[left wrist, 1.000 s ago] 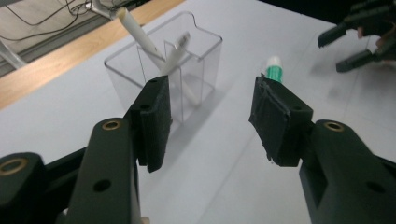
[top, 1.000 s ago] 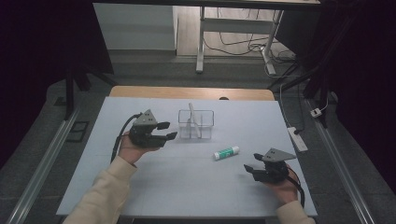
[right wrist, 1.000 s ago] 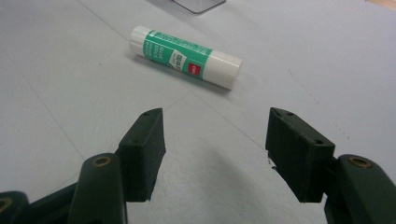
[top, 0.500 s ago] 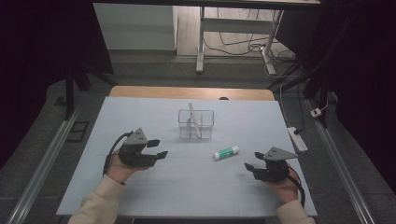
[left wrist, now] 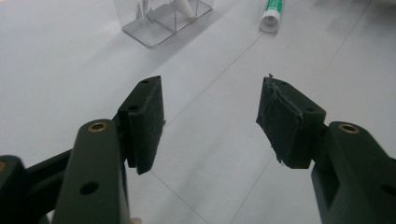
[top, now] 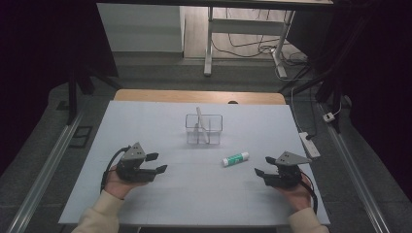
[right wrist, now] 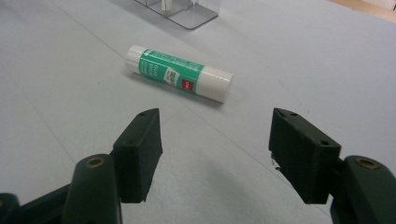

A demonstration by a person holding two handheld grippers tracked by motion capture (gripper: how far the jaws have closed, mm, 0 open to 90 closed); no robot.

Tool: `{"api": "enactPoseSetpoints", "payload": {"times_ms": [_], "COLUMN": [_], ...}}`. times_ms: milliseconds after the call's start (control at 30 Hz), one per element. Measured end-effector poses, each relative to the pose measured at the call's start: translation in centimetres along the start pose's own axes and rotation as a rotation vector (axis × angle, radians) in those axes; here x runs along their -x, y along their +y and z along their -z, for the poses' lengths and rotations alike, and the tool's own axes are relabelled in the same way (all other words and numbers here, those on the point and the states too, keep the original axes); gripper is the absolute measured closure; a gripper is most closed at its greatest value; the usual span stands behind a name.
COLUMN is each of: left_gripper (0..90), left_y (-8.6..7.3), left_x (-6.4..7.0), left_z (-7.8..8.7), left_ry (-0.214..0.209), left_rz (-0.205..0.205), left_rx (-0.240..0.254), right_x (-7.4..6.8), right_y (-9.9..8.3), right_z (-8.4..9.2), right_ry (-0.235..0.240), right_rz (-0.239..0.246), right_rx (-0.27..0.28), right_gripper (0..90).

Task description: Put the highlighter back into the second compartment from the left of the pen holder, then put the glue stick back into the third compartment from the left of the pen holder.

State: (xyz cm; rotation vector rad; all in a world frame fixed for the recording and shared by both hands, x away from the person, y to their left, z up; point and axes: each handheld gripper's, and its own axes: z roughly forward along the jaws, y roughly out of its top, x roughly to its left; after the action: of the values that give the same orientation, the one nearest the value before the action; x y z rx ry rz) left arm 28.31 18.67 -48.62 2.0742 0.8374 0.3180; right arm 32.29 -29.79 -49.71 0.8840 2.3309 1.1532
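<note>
Two tools low over a pale blue-grey bench (top: 145, 121), wooden strip along its far edge. Dark room beyond, grey floor, cables and desk legs past the far edge, white power strip (top: 309, 144) off the right edge. Clear divided holder (top: 204, 129) near the bench's middle, toward the far edge, with a white stick-like item inside, perhaps a pen; too small to tell. Green-and-white glue stick (top: 235, 158) lying flat just nearside-right of the holder, apart from it.

Left tool (top: 156, 163) near the near-left corner, jaws apart and just been opening, nothing between them. Right tool (top: 264, 165) near the near-right corner, jaws wide and just been opening, empty, glue stick (right wrist: 179, 73) ahead of them, untouched.

Against a second ago: left tool gone from beside the holder, drawn back toward the near edge and lowered. Right tool, glue stick and holder unchanged in place.
</note>
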Motion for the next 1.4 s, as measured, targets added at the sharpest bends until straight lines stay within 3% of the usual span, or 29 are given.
{"api": "enactPoseSetpoints", "payload": {"times_ms": [333,700,933,1167,1400], "left_gripper": [40.4,39.7,39.4,38.3,36.6], "left_y": [-0.3,-0.6,-0.9,-0.9,-0.9], "left_x": [0.0,0.0,0.1,0.2,0.2], "left_z": [0.0,-0.1,-0.3,-0.3,-0.5], "left_ry": [0.000,-0.007,-0.013,-0.018,-0.025], "left_rz": [0.010,0.010,0.008,0.006,0.004], "left_rx": [-0.003,-0.016,-0.030,-0.034,-0.043], "right_x": [0.3,0.8,1.6,2.8,3.8], "right_y": [0.1,1.0,2.3,3.3,3.9], "right_z": [-0.2,-0.4,-1.0,-2.7,-5.1], "right_ry": [-0.004,-0.009,0.006,-0.007,-0.008], "right_rz": [-0.032,-0.074,-0.082,-0.108,-0.140], "right_rx": [-0.027,-0.032,-0.031,-0.107,-0.186], "right_gripper": [31.3,36.8,52.8,87.7,88.8]}}
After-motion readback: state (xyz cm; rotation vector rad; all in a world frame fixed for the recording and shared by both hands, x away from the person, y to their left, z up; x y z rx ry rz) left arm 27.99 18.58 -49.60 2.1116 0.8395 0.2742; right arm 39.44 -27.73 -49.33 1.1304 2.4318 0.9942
